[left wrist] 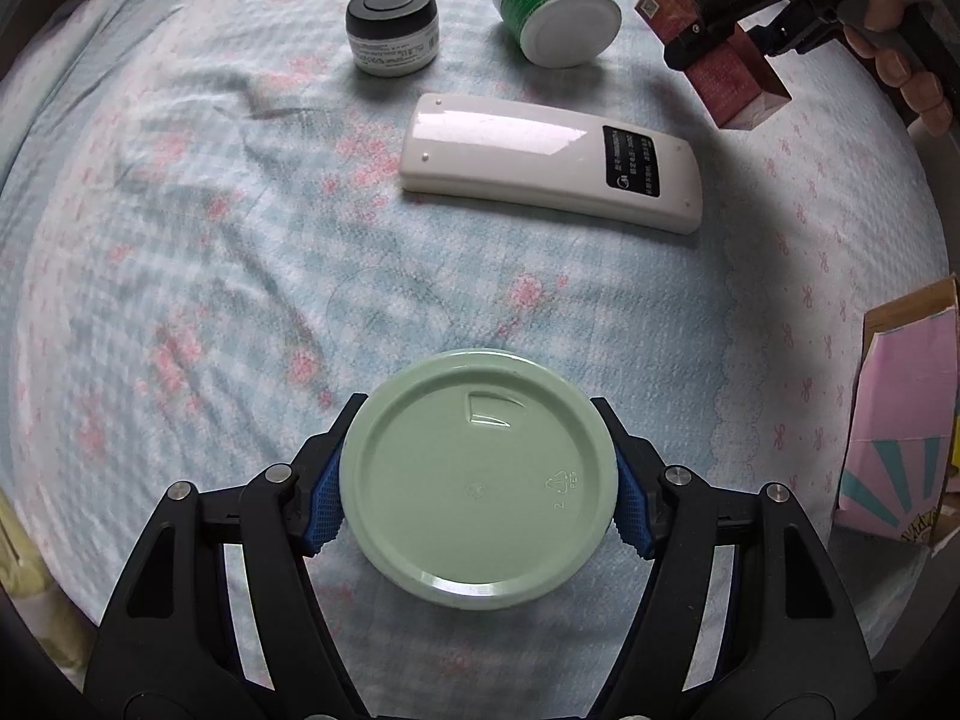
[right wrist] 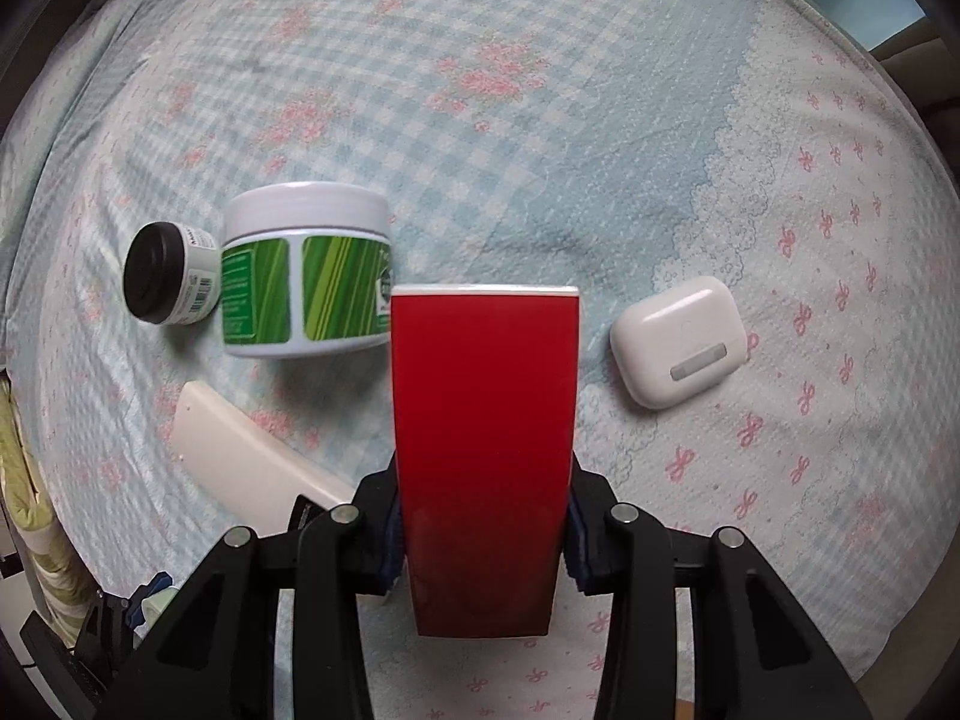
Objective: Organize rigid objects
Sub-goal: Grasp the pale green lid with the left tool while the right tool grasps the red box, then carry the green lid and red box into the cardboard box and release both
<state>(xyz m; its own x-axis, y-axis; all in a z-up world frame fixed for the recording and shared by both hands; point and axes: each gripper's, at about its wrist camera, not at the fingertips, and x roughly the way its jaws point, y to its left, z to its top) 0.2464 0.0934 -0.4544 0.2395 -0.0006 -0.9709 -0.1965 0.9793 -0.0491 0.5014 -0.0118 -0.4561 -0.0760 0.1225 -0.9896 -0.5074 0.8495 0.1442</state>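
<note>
Left tool (left wrist: 478,480) clamped on the pale green lid (left wrist: 478,477) low over the bed (left wrist: 180,240), right tool (right wrist: 482,546) clamped on the red box (right wrist: 485,420) (both pinched at the sides), so each should come down level and clear of the white remote (left wrist: 549,162), green jar (right wrist: 306,270) and black-capped jar (left wrist: 393,29) beyond.

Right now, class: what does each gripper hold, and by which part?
The left gripper clamps the green lid across its rim. The right gripper clamps the red box by its side faces, near its lower end.
</note>
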